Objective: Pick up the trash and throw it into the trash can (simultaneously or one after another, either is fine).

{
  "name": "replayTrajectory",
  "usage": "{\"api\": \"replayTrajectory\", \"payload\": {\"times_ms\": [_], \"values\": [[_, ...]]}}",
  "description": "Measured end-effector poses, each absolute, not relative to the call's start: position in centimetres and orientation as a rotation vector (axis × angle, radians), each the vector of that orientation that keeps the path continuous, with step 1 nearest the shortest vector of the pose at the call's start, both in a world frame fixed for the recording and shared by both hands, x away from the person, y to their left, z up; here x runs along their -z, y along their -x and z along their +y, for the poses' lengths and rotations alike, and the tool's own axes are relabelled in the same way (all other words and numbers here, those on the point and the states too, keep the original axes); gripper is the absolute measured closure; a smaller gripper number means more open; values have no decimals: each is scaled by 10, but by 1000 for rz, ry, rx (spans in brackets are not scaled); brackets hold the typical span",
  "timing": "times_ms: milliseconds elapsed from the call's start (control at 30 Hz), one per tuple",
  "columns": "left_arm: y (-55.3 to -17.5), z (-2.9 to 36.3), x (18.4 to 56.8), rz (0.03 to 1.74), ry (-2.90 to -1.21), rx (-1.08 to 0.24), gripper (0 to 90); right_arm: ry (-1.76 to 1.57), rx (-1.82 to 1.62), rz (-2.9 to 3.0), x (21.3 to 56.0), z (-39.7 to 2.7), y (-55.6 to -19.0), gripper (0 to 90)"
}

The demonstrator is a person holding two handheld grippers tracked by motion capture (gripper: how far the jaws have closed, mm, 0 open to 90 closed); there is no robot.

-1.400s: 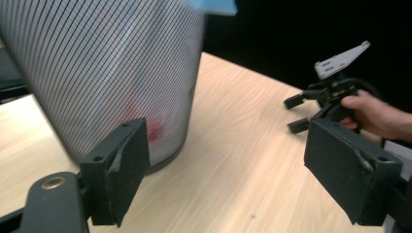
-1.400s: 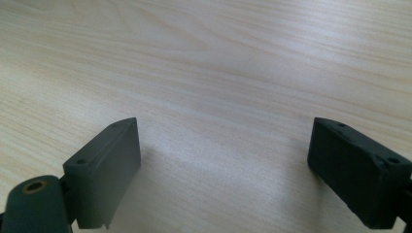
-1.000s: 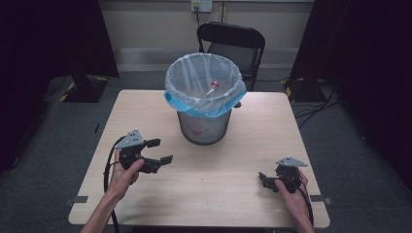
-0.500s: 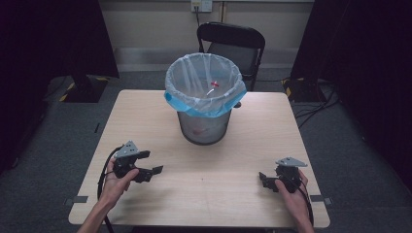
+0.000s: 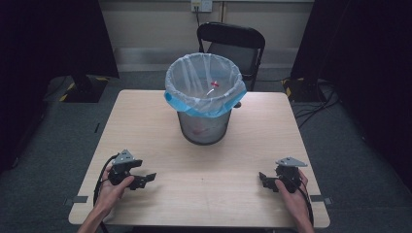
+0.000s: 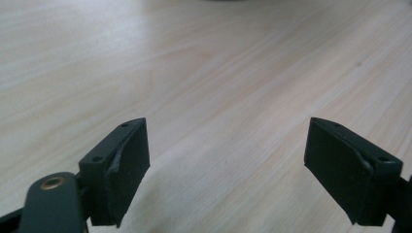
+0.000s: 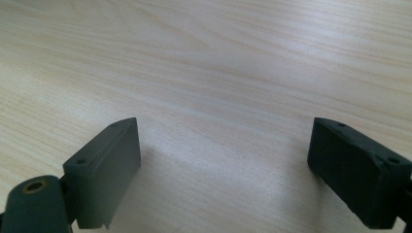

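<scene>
While one lined bin (image 5: pixel 204 99) is standing mid-table, left gripper (image 5: pixel 145 180) and right gripper (image 5: pixel 263 178) are resting wide open, gripping nothing

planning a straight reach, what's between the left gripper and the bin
Nothing: in the high view bare wooden table runs from the left gripper to the lined bin. The left gripper view shows bare wood ahead of its open jaws.

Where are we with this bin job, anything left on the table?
Looks done: the bin stands lined with its bag, a small red and white item inside. In hand: nothing; the left gripper and right gripper sit open and low over the table near its front edge. I see nothing loose left on the table.
</scene>
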State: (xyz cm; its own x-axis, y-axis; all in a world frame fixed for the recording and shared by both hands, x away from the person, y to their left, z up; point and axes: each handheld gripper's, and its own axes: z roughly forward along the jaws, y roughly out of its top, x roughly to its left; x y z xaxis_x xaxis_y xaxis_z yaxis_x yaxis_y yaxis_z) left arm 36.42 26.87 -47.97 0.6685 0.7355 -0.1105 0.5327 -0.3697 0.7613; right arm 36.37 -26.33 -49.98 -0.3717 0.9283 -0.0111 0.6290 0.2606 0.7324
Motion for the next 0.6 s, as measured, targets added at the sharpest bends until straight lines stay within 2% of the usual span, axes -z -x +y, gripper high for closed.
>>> {"api": "replayTrajectory", "payload": {"times_ms": [133,233,433,600], "values": [[-368,268,490,1006,-2124,-337,164,-1409,-903,2094,500,-263,-364,112],[-368,266,493,1007,-2136,-333,164,-1410,-903,2094,500,-263,-364,112],[-361,258,500,994,-2132,-439,155,-1410,-903,2094,500,-263,-364,112],[-361,258,500,995,-2133,-440,154,-1410,-903,2094,500,-263,-364,112]]}}
